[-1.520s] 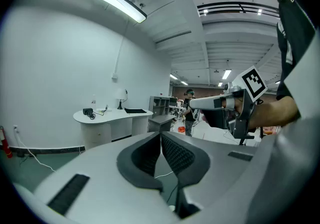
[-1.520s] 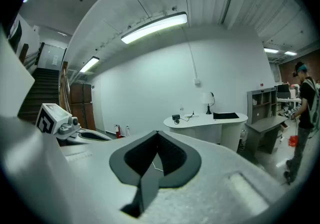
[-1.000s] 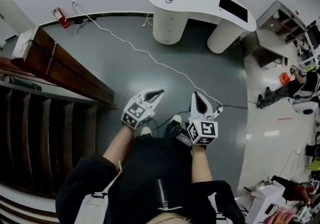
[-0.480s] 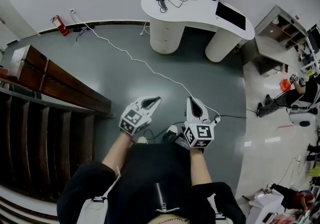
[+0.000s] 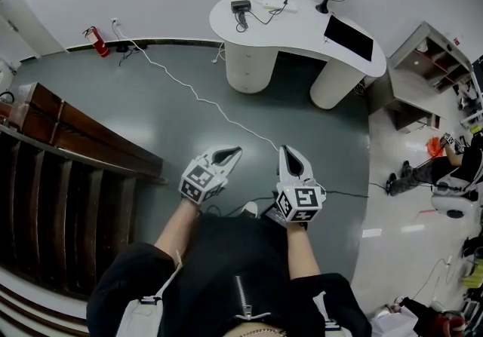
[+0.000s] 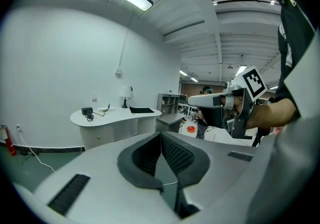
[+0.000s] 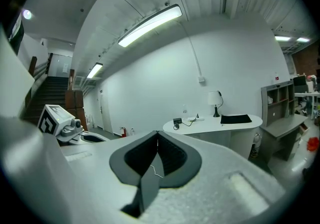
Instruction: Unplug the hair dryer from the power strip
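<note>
The unplugging is not yet begun. The person is standing well apart from the desk [image 5: 302, 30]. On its top a small dark thing, probably the hair dryer [image 5: 241, 7], is lying beside the power strip [image 5: 270, 1]. The left gripper [image 5: 231, 153] and right gripper [image 5: 289, 152] are both pointing toward the desk, jaws pressed together on nothing. The gripper views are showing that closure plainly. Only the head view is showing the white cable [image 5: 204, 98] trailing across the floor before the desk.
</note>
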